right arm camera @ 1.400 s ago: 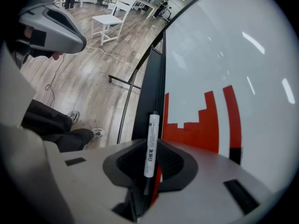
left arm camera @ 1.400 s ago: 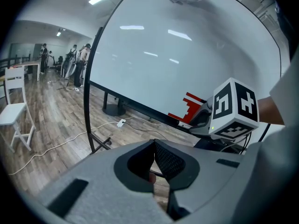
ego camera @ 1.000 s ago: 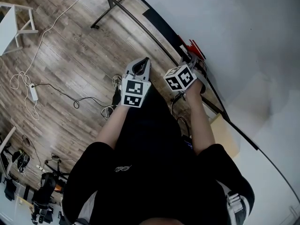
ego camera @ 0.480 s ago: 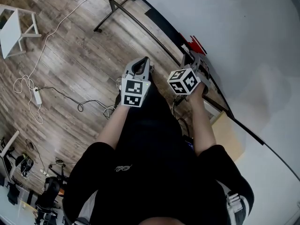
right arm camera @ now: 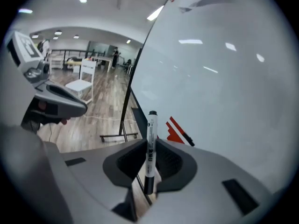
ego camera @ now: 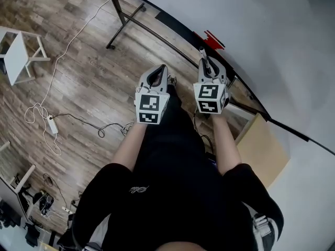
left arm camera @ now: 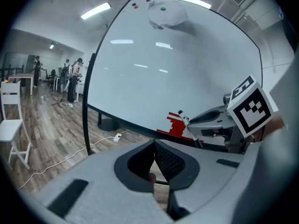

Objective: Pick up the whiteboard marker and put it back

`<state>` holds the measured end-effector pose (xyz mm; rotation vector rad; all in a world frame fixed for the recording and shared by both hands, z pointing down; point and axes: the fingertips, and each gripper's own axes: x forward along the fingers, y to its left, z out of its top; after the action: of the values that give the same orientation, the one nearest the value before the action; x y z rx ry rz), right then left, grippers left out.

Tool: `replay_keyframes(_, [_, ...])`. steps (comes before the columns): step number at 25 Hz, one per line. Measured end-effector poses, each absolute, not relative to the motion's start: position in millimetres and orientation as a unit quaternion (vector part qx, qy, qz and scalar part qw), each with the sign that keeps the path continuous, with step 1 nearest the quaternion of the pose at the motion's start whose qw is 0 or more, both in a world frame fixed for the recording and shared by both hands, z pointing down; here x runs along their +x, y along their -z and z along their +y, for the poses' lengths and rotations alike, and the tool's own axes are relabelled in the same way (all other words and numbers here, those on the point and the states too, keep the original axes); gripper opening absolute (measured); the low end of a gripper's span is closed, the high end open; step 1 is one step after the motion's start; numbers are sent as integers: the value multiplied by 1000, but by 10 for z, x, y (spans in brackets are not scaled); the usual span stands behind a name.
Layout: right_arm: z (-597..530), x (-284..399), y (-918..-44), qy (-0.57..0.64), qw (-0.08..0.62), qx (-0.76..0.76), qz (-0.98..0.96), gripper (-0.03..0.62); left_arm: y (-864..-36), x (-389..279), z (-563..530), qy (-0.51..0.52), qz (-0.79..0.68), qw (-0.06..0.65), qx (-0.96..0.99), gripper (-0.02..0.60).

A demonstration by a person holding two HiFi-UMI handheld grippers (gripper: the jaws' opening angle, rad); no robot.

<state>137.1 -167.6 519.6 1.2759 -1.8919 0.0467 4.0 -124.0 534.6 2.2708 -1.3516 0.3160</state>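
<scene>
whiteboard marker (right arm camera: 150,146) stands upright, clamped between the fingers (right arm camera: 172,161) of the right gripper (ego camera: 208,67), black at both ends, with print down its white barrel. beside it, close but not touching, is the left gripper (left arm camera: 154,143), its fingers (left arm camera: 172,162) pressed together at the tips with nothing between them. both grippers are held out in front of the person's dark-clothed body, pointing towards the lower edge of a big whiteboard (ego camera: 272,30). a red stepped patch (right arm camera: 174,129) sits low on the board, and a small dark pen-like thing (right arm camera: 188,139) lies just beside it. a tan box (ego camera: 261,148) stands at the foot of the board, under the right arm. beyond lies a wood floor (ego camera: 78,77) crossed by a white cable (ego camera: 65,38), with the board's black stand (ego camera: 118,9) and a white stool (ego camera: 18,51) farther off. in the left gripper view a white chair (left arm camera: 9,125) stands at the side of the room, and a few people (left arm camera: 72,78) at its far end are too small to describe.
</scene>
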Motion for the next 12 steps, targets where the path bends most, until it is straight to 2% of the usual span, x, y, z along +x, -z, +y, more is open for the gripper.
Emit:
replay_keyframes(4, [-1381, 1411, -5046, -72, 329, 566, -753, 51, -5068, 130, -1073, -103, -466, 208, 854, 5])
replay_keyframes(12, [-908, 1637, -4776, -93, 227, 615, -749, 51, -4796, 523, -780, -95, -419, 189, 883, 5])
